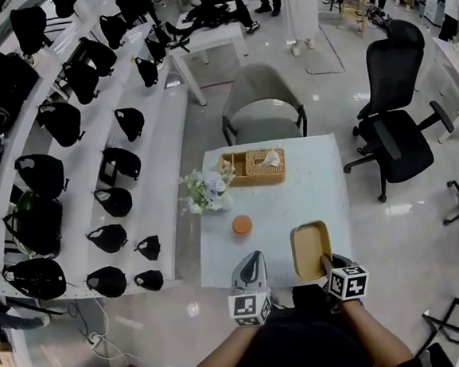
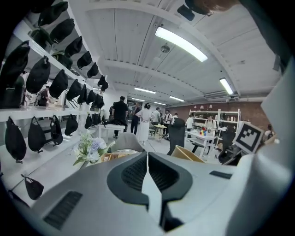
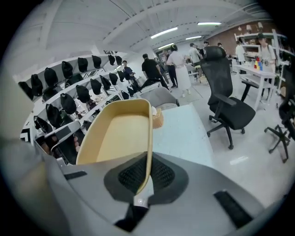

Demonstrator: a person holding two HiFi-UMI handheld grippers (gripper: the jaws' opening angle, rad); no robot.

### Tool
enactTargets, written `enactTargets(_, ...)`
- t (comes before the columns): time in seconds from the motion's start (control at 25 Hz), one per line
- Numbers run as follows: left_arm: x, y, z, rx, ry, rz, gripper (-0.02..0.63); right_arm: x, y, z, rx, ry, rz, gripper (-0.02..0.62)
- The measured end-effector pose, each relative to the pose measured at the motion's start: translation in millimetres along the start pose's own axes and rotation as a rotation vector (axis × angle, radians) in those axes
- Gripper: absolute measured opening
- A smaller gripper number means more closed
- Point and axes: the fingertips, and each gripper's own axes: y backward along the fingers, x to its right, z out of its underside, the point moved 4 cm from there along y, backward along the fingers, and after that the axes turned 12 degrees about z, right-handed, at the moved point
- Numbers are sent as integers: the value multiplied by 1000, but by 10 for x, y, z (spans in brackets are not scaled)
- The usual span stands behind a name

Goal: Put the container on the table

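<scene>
The container (image 1: pixel 310 249) is a tan, rounded-rectangular tray held over the near right part of the white table (image 1: pixel 316 171). My right gripper (image 1: pixel 327 263) is shut on its near rim. In the right gripper view the container (image 3: pixel 117 133) rises tilted from the jaws, and my right gripper (image 3: pixel 146 174) pinches its thin side wall. My left gripper (image 1: pixel 252 258) hovers at the table's near edge, left of the container, shut with nothing in it. In the left gripper view my left gripper (image 2: pixel 147 159) shows its pads together, and the container's corner (image 2: pixel 186 153) shows to the right.
On the table stand a woven tissue basket (image 1: pixel 254 167) at the far side, a bunch of flowers (image 1: pixel 204 190) at the left and a small orange round thing (image 1: pixel 242 225) in the middle. A grey chair (image 1: pixel 264 100) stands behind the table, a black office chair (image 1: pixel 396 124) to its right, and shelves of black bags (image 1: pixel 67 153) on the left.
</scene>
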Motion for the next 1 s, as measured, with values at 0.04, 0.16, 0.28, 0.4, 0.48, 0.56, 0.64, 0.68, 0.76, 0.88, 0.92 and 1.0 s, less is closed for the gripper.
enactTargets(0.04,5,-27,-11,2,-7,-22,15,25,-28,-57,14,21,-2,0)
enactTargets(0.16,21,-86,-30,6,-27,-82,14,53,-155,-159,10,70,-31,0)
enactTargets(0.28,51,-149,-24,6,-10,-117,14,59,-302,-220,-11,99,-69,0)
enactTargets(0.4,62,-163,-55,25,27,-164,14,28,-450,-293,-17,115,-93,0)
enactTargets(0.48,48,-147,-85,39,29,-189,14,-52,-564,-320,-33,117,-114,0)
enactTargets(0.56,-10,-140,-114,50,27,-211,14,-157,-697,-357,-50,118,-126,0)
enactTargets(0.64,-109,-145,-133,56,28,-232,14,-267,-847,-417,-56,124,-121,0)
enactTargets(0.68,-171,-155,-141,61,29,-239,15,-323,-935,-451,-58,126,-116,0)
enactTargets(0.76,-315,-201,-152,72,30,-245,14,-438,-1138,-530,-65,130,-106,0)
enactTargets(0.88,-508,-294,-128,78,44,-230,14,-568,-1449,-640,-82,144,-71,0)
enactTargets(0.92,-564,-325,-108,74,48,-220,14,-605,-1548,-666,-87,150,-57,0)
enactTargets(1.0,-682,-390,-76,64,54,-195,14,-689,-1744,-719,-97,159,-33,0)
